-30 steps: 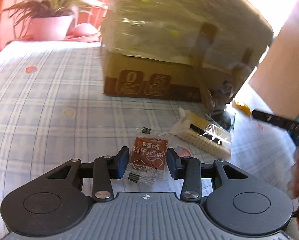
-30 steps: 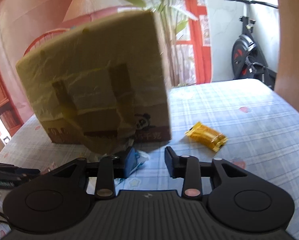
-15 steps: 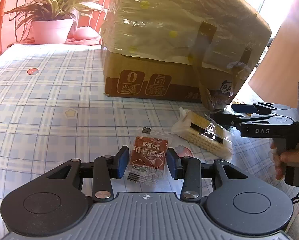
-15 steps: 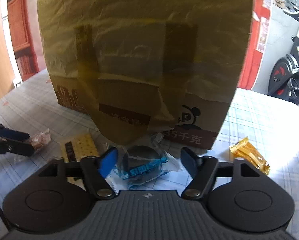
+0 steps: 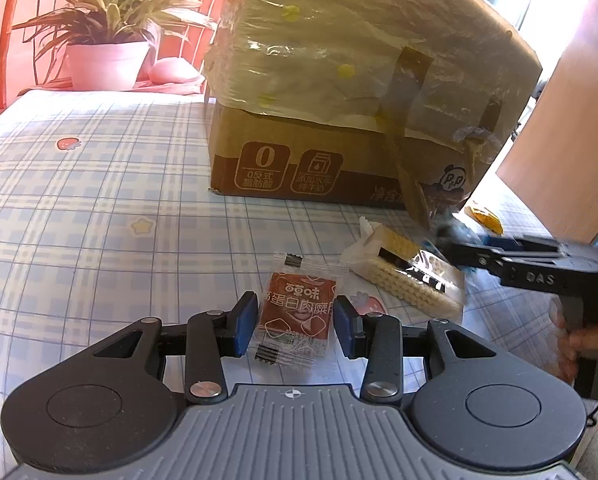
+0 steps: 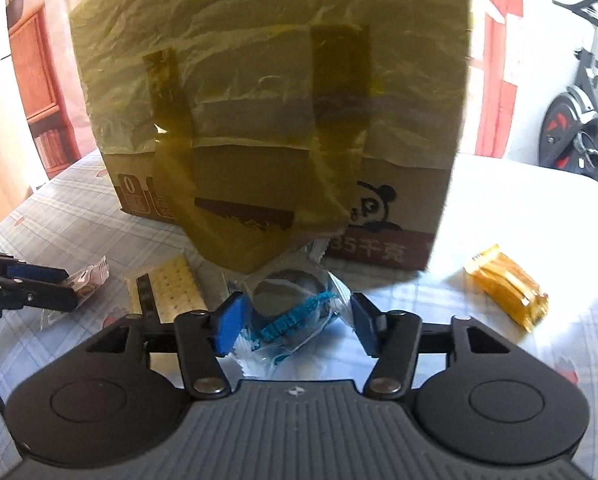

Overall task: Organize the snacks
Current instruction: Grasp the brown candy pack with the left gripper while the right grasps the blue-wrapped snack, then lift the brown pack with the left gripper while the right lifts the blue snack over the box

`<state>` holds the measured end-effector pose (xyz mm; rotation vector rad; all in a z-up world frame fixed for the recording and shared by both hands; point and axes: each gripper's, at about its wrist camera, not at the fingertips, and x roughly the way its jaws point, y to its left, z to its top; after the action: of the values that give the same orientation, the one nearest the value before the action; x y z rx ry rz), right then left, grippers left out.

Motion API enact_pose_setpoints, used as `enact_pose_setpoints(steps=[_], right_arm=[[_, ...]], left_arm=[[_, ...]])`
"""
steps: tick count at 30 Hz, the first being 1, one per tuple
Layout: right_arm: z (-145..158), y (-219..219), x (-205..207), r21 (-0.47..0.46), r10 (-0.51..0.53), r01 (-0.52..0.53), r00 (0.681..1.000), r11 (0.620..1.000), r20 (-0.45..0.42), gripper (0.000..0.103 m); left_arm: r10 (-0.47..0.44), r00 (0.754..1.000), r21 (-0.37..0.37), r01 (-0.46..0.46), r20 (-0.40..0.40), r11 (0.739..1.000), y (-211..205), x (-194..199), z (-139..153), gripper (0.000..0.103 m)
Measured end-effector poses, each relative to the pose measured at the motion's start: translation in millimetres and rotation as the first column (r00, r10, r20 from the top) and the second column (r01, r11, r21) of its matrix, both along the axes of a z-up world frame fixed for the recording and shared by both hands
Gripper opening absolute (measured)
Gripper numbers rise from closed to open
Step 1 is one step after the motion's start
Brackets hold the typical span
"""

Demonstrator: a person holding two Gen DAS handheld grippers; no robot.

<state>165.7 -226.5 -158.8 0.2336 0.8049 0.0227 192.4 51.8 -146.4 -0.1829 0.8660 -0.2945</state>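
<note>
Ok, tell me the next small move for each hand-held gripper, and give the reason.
Probably close both. The left hand-held gripper is open with the red-brown snack packet lying between its fingertips on the checked tablecloth. The right hand-held gripper is open around the clear packet with blue print in front of the cardboard box. Each packet sits inside its jaws, ungripped.

A table covered by a pale blue checked tablecloth (image 5: 79, 208) printed with small strawberries and stars. Beyond its far left corner stands a potted plant (image 5: 107, 40) with long green leaves in a pink pot. At the far right, against a white wall, an exercise bike (image 6: 575, 120) stands.
</note>
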Motion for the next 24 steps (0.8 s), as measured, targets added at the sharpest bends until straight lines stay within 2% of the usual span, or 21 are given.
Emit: enact_pose_setpoints(steps=[8,14,18,24], right_arm=[[9,-22,-45,0.091,-0.136,0.137,0.991,0.986,-0.011,0.054],[17,-18,-54,0.102,-0.158,0.157,0.987,0.982,0.006,0.054],[31,-16,-52,0.111,-0.165,0.158,0.985,0.981,0.051,0.054],[70,-17,-45,0.102,-0.154,0.138,0.974,0.985,0.165,0.054]], left_arm=[[-0.026,1.0,-0.008,0.027,0.012,1.0,-5,-6,6,0.042],[-0.026,0.998,-0.014,0.027,0.06,1.0,-8,-7,20,0.042],[-0.021,0.994,-0.02,0.023,0.104,1.0,-8,-10,38,0.042],[-0.035,0.972,-0.027,0.042,0.234,0.999,-12,-10,85,0.042]])
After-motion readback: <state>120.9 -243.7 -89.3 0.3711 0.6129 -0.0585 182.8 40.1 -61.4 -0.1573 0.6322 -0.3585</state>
